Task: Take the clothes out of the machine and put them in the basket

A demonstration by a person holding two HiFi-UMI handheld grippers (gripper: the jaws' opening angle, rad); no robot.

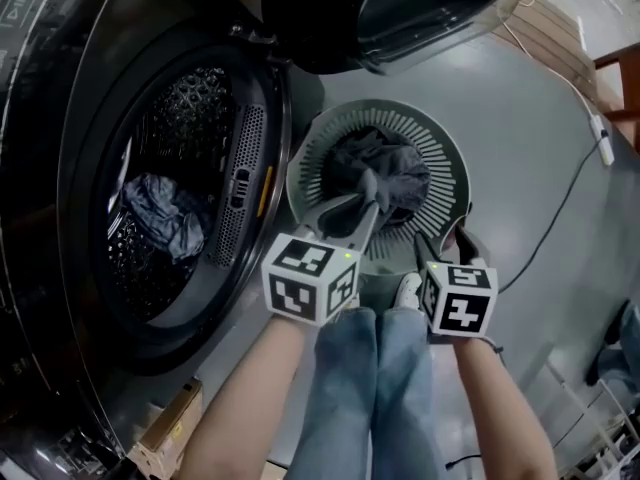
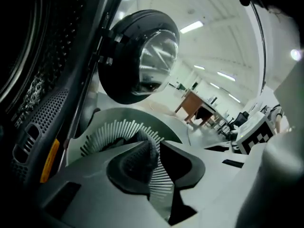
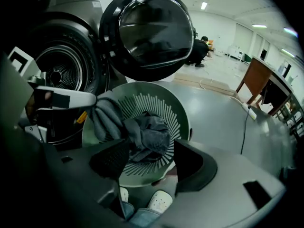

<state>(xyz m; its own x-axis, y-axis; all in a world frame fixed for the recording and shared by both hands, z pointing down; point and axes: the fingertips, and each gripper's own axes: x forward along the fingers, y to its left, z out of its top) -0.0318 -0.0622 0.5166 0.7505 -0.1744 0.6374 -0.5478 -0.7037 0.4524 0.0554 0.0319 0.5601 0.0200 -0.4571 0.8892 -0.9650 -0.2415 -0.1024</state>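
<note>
We are at the drop-off step. The left gripper [image 1: 366,198] hangs over the basket [image 1: 452,173] with its jaws pinched tight on a grey cloth [image 3: 107,118]. The cloth bunches between the pads and trails down toward the pile [image 1: 392,166] of dark clothes already inside. In the right gripper view the cloth sits over the basket's left side, by the rim closest to the machine. We cannot tell whether it touches the pile or hangs just above it.

The right gripper [image 1: 440,240] hovers just beside the left one, over the near rim. Its jaws are about half apart with nothing between them; through the gap we see only the basket and pile below.

As we judge it, the next move calls for the left jaws to part so the cloth falls onto the pile, clear of the rim. Then comes a swing left toward the drum [image 1: 190,98]. A blue-grey garment [image 1: 165,218] lies crumpled low in the drum, well apart from both grippers, so the task is not finished. Reaching it means going in through the open doorway, and the free right gripper could do that as well as the left. The one risk we see is the cloth catching on a pad when let go.
</note>
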